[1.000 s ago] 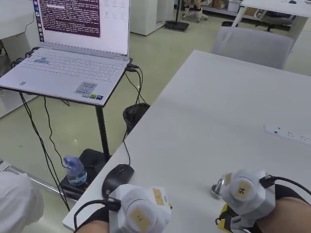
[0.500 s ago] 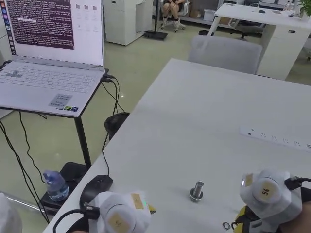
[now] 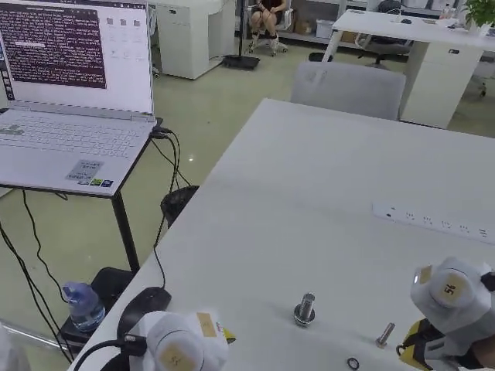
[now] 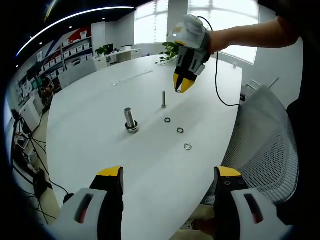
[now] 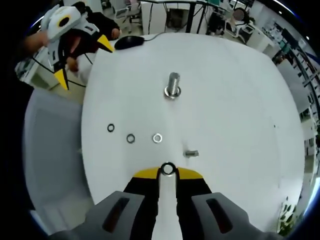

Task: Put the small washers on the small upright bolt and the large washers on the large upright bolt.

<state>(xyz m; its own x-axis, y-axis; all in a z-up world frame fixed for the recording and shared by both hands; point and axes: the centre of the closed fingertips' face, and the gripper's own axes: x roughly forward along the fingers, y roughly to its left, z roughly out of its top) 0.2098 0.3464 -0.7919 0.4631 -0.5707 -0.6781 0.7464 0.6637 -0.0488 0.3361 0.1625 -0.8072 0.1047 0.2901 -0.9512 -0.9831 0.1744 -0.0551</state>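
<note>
A washer [image 5: 162, 169] sits pinched at the tip of the right gripper [image 5: 168, 176], a thin pale ring whose size is hard to judge this close. A second ago that claw was hard by the large bolt [image 3: 305, 309]; now it has swung away to hang just beside the small bolt [image 3: 384, 335], so that post looks like the target, drop not yet made. Three loose washers [image 4: 180, 130] lie on the table [image 3: 309, 193] near the bolts. The left gripper [image 4: 169, 172] hangs back, jaws wide and empty.

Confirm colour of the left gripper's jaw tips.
Yellow, on the left gripper; clearest in the left gripper view.
</note>
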